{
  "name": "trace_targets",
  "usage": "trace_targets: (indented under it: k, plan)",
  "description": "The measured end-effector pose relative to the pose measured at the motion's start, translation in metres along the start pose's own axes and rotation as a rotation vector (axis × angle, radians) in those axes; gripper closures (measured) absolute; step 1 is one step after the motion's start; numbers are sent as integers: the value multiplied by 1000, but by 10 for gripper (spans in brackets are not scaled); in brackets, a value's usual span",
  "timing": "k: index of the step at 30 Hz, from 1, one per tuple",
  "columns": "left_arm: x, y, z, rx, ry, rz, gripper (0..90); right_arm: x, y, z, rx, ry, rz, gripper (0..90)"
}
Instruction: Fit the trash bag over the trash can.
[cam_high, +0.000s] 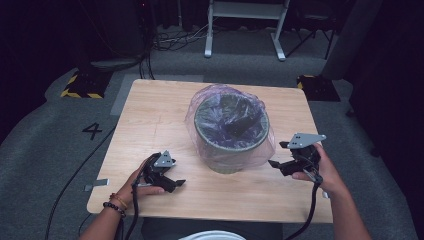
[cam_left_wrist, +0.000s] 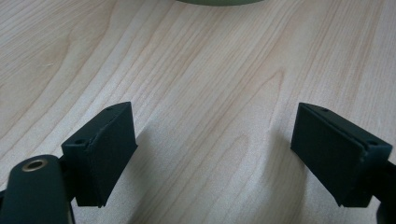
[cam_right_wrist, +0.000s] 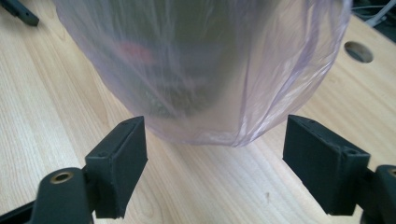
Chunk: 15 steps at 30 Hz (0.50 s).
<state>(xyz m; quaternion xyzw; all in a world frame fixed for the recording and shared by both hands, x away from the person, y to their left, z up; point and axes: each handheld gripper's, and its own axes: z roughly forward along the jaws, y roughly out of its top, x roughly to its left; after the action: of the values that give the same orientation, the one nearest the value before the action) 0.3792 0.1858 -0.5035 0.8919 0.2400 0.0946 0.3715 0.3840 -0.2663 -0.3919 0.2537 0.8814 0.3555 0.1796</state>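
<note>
Where floor reads "4" (cam_high: 92, 131), bagged bin (cam_high: 231, 134), parted tongs (cam_high: 176, 182)

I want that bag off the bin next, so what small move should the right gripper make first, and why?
Probably ease the right gripper forward and close on the hanging fold of the translucent purple plastic bag draped over the round grey bin: its jaws stand open, with the fold just ahead.
</note>
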Motion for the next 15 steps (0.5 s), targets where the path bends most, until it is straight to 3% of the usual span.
trace_targets:
  k: [15]
  plan:
    - [0,0,0,1,0,0,136,4,-21,19,46,33,18,220]
